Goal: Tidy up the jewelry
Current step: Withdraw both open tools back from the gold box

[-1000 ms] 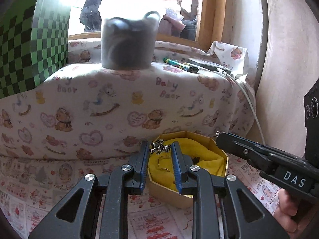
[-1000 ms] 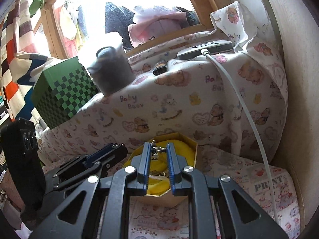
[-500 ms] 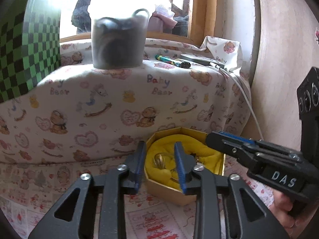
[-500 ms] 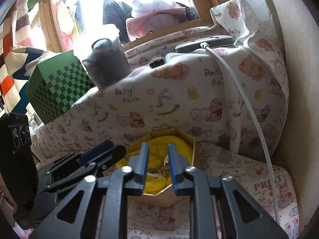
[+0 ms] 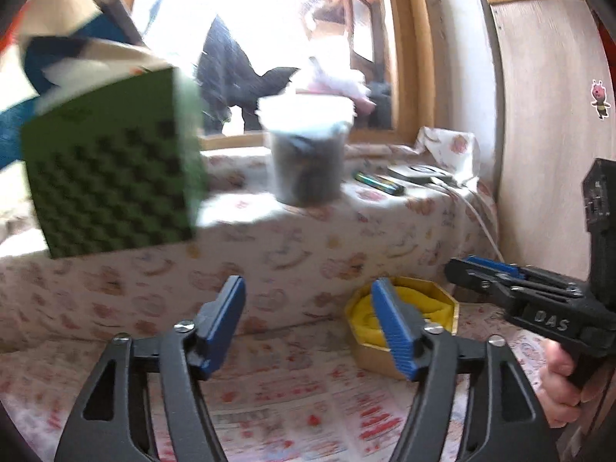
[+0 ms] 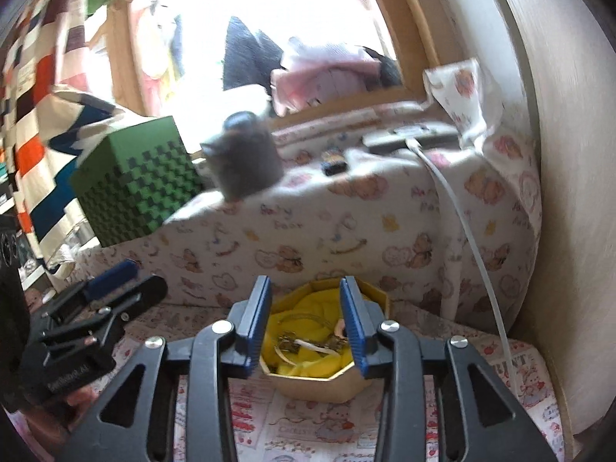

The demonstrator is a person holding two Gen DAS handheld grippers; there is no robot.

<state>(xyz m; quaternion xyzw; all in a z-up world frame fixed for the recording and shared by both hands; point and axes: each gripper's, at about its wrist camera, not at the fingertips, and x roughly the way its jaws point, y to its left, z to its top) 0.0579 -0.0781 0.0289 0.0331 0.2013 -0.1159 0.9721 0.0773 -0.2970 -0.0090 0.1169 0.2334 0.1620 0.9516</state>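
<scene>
Open printed cloth [image 5: 292, 389] is left in front of the box [image 6: 308, 379], and its top is uncovered. Passage behind is blocked by the draped ledge [image 6: 346, 238], and to the right by the wall [image 6: 569, 231] and a hanging cable [image 6: 473, 246].

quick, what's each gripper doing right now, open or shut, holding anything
Left hand-held gripper: open, holding nothing.
Right hand-held gripper: open, empty, fingers either side of the yellow-lined jewelry box.

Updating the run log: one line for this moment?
left gripper: open, empty | right gripper: open, empty | jewelry: in yellow-lined box | stage: released
</scene>
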